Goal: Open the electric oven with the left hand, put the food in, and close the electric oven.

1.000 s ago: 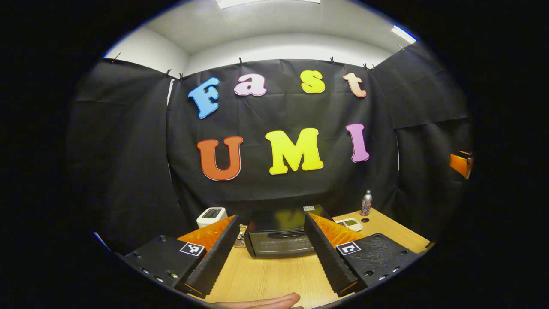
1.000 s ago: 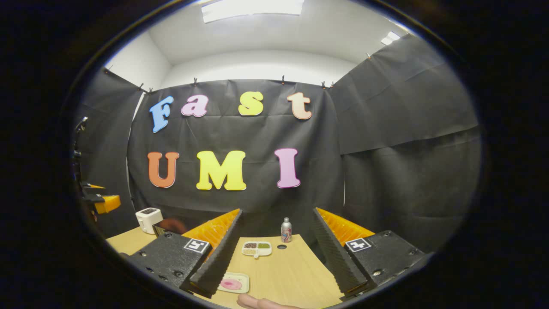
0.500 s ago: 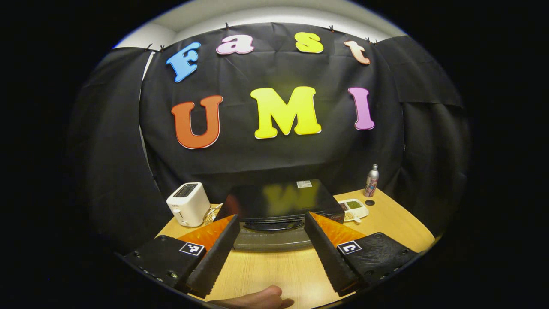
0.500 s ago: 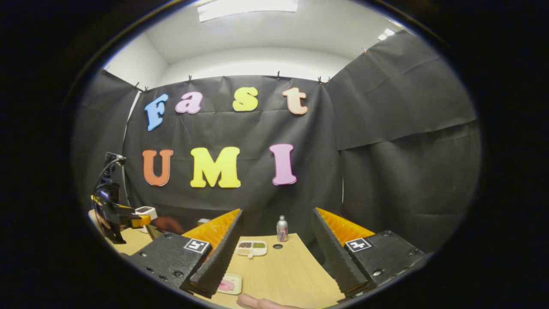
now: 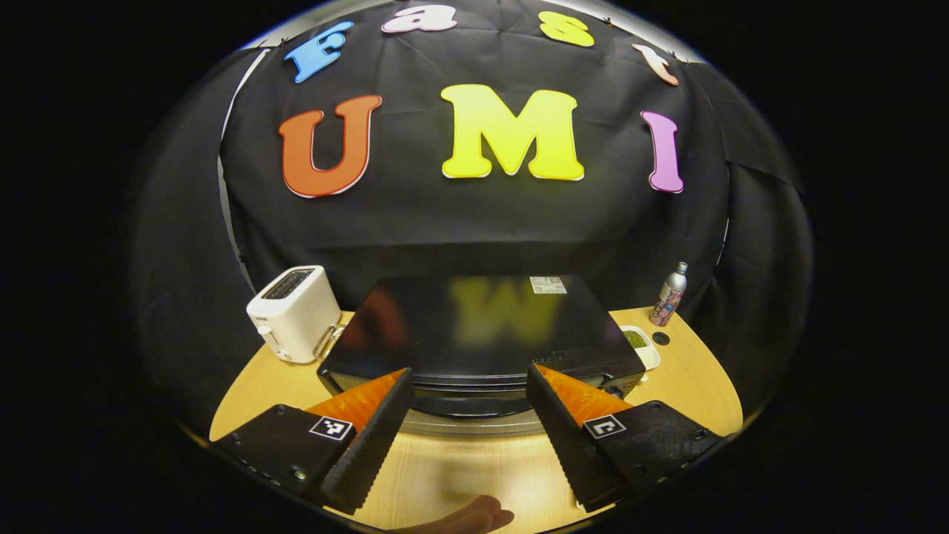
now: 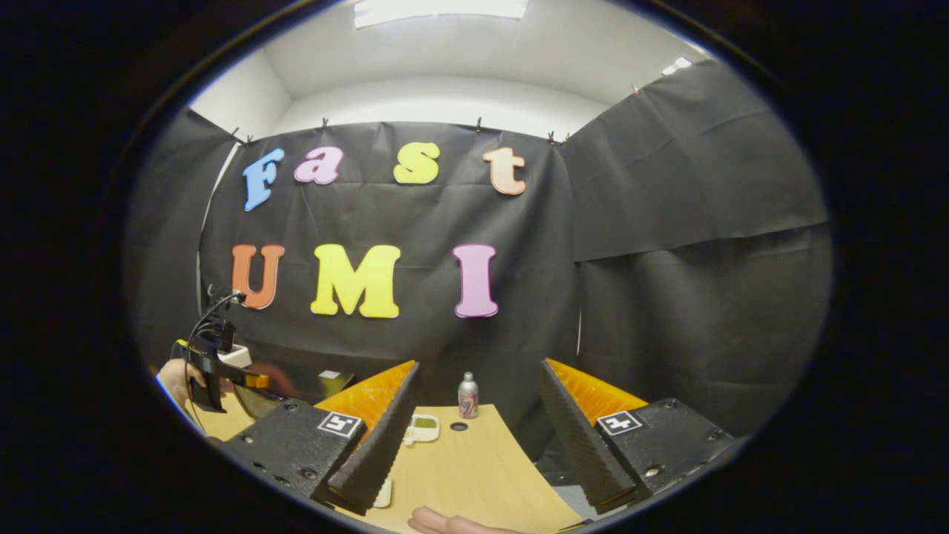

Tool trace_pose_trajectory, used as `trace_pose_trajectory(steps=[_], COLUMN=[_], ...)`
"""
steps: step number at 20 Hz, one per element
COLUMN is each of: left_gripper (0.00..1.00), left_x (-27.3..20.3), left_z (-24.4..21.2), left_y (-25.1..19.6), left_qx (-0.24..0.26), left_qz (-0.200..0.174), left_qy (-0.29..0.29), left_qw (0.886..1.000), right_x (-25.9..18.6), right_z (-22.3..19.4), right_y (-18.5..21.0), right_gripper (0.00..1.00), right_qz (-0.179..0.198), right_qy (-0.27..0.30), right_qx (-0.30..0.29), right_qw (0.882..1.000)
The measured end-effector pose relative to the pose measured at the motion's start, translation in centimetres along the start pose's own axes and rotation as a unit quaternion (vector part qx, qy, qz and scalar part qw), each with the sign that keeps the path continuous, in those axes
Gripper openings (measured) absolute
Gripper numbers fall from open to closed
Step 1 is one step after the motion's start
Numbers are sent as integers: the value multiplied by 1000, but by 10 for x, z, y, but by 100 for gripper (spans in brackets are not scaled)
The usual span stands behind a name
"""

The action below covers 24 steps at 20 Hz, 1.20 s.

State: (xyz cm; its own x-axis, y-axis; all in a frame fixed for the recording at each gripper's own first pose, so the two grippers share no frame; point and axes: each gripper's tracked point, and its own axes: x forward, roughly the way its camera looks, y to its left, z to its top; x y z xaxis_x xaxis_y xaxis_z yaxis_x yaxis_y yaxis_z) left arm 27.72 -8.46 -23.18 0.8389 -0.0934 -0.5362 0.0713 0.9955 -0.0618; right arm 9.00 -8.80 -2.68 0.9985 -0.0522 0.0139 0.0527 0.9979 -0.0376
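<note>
In the left gripper view, a white toaster [image 5: 291, 313] is seen at the left of the desk [image 5: 245, 382]. The black oven [image 5: 482, 334] stands straight ahead of the left gripper [image 5: 468, 437], near it, its door closed. The handle [image 5: 469, 405], a dark curved bar, runs crosswise along the top of the door, its long axis set across the gap between the gripper's 2 fingers, which are held wide apart with nothing between them. The gripper is aimed level at the door front, slightly above the desk, so the handle is judged to be the next thing to be reached. Right of the oven, a small tray [image 5: 642, 345] and a bottle [image 5: 669, 294] are seen.

In the right gripper view, the left gripper [image 6: 219, 365] is seen far to the left, held in a hand. The right gripper [image 6: 478, 430] is held wide apart and empty over the desk. A plate [image 6: 383, 492], judged to carry the food, is glimpsed just beside its left finger. The left gripper is the nearer to the oven.
</note>
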Motion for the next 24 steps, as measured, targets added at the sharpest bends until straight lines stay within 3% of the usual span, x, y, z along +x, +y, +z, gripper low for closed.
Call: trace_pose_trajectory(steps=[1, 2, 5, 9, 10, 24], left_gripper=[97, 96, 96, 96, 96, 96], left_x=[5, 10, 16, 21, 24, -3], left_z=[-2, -4, -11, -16, -16, -36], left_y=[-3, -6, -3, -5, -7, -5], left_qx=[-2, -2, -2, 12, 17, 23], left_qz=[-9, -14, 0, -8, -10, -17], left_qy=[7, 12, 28, 45, 46, 67], left_qw=[1000, 1000, 1000, 999, 999, 997], right_x=[-1, -3, -8, -15, -19, -65], right_z=[0, 1, 1, 6, 6, 15], right_y=[-1, -1, -5, -19, -20, -15], right_gripper=[100, 96, 96, 100, 96, 96], right_qz=[-1, 0, 3, -18, -19, 2], right_qy=[-1, -2, -4, -19, -19, -13], right_qx=[-1, -2, -1, -5, -4, 9], right_qw=[1000, 1000, 1000, 1000, 1000, 1000])
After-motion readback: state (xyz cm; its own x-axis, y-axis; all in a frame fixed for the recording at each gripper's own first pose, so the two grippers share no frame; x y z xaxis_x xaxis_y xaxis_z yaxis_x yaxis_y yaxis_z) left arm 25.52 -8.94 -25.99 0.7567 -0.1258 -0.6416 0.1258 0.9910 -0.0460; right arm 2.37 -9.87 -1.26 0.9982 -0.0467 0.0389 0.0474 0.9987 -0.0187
